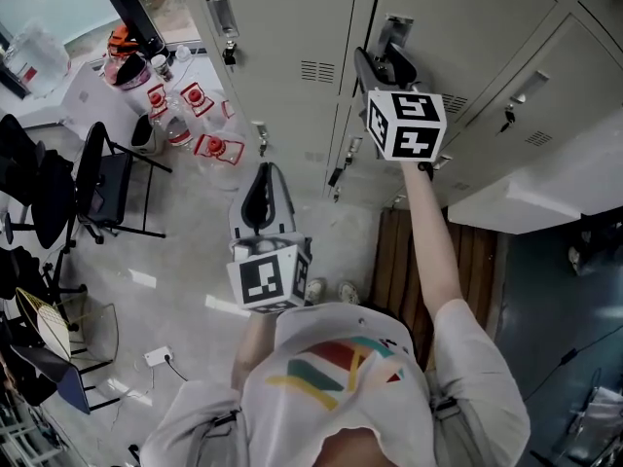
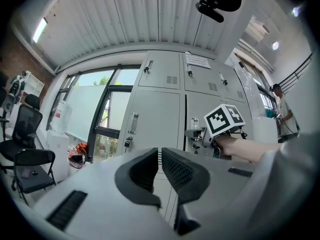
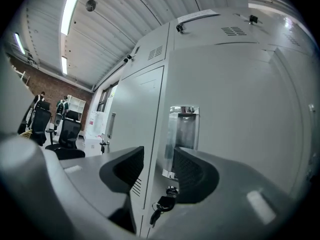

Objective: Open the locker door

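Grey lockers fill the top of the head view. My right gripper (image 1: 385,63) is raised level to one locker door (image 1: 458,17), right at its shiny recessed handle (image 1: 394,29). In the right gripper view the jaws (image 3: 158,156) stand open. The handle (image 3: 182,131) is just ahead of the right jaw, and a key (image 3: 164,205) hangs in the lock below it. The door (image 3: 240,109) looks flush with its neighbours. My left gripper (image 1: 261,181) is held lower and further back, shut with nothing in it (image 2: 160,160). It looks at the lockers and the right gripper's marker cube (image 2: 223,120).
The neighbouring locker to the left has its own handle (image 1: 222,15) and hanging key (image 1: 230,54). Several large water bottles (image 1: 195,115) stand on the floor by the lockers. Black office chairs (image 1: 102,178) are at the left, and a wooden slatted bench (image 1: 467,261) at the right.
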Tool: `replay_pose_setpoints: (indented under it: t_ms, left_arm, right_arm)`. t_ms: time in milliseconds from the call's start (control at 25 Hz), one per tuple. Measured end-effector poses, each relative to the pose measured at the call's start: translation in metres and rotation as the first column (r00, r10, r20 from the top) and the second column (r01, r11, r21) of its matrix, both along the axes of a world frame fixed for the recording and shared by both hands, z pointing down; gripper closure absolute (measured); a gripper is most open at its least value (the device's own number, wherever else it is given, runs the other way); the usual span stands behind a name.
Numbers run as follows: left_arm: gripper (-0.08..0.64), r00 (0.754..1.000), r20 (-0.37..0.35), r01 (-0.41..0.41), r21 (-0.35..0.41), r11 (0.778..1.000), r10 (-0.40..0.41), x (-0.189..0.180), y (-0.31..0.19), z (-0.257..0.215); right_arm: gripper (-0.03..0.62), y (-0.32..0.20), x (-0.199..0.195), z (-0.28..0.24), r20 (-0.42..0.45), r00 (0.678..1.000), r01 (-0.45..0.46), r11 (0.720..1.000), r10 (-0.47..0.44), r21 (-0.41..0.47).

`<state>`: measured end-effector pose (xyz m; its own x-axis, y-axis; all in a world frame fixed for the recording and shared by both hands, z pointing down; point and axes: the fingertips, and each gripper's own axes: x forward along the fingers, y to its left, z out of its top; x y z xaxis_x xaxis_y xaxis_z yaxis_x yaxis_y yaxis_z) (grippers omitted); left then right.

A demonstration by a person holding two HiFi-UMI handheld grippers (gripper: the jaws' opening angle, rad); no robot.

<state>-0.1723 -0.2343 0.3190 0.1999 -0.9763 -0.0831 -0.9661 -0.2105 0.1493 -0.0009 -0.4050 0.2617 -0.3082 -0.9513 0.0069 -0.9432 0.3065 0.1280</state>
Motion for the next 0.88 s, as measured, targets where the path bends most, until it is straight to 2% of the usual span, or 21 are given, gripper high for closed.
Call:
replay_pose_setpoints:
  t_ms: [320,440,560,640,720,880]
  left_arm:
    - [0.537,0.994,-0.006,-0.113,0.007,0.994,0.113,0.028,-0.02,0.001]
    - [0.47,0.984,-0.014,-0.175,0.017,0.984,0.175,0.038,-0.029,-0.006]
    - [0.454,0.971,-0.02,-0.238,0.023,0.971,0.239,0.052,-0.034,-0.011]
    - [0.424,0.951,-0.025,-0.306,0.048,0.951,0.307,0.067,-0.039,-0.017]
    - [0.386,0.922,-0.041,-0.383,0.059,0.922,0.386,0.083,-0.04,-0.02]
    - [0.374,0.856,-0.057,-0.514,0.013,0.858,0.513,0.12,-0.036,-0.01]
  right_arm:
    - [0.417,0.039,-0.001,0.001,0.013,0.998,0.054,0.999,-0.054,-0.005]
    - [0.417,0.056,0.0,0.001,-0.006,0.997,0.071,0.997,-0.071,-0.008]
    - [0.417,0.075,0.003,0.004,-0.013,0.996,0.088,0.996,-0.088,-0.021]
    - [0.417,0.084,0.007,0.001,-0.003,0.995,0.101,0.995,-0.101,-0.021]
    - [0.417,0.094,0.011,-0.001,0.001,0.994,0.107,0.994,-0.107,-0.02]
    - [0.417,0.115,0.018,0.002,-0.021,0.995,0.098,0.995,-0.098,-0.029]
